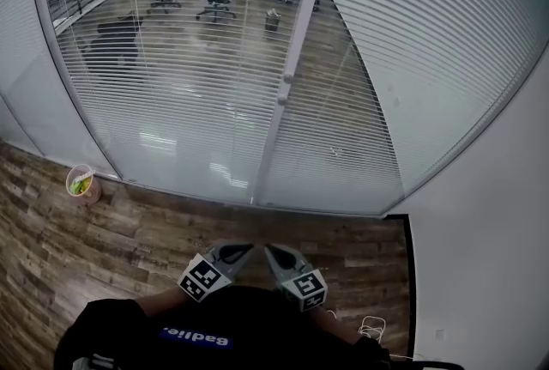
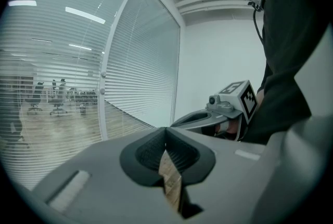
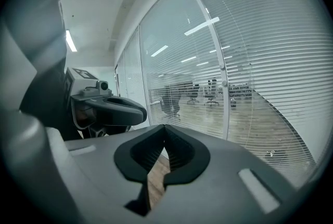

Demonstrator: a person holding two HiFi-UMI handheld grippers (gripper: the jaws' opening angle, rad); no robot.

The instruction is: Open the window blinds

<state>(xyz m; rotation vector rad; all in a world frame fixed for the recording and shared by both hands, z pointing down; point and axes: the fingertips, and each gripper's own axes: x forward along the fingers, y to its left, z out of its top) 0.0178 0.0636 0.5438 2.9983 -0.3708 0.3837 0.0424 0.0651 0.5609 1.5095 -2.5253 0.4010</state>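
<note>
Two clenched, empty claws, left claw, right claw, window blinds in two panels, one cup, perhaps holding litter.

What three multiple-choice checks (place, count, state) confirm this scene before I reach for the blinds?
1. Where is the small round cup with green inside? A on the brown wooden floor by the glass; B on a desk; C in a gripper.
2. How many grippers show in the head view? A one; B two; C three.
3. The grey two-jaw right gripper is: A wide open; B shut on a cord; C shut, empty.
A, it stands at the glass's foot; B, the left gripper sits beside the right; C, its pads meet, nothing between.
</note>
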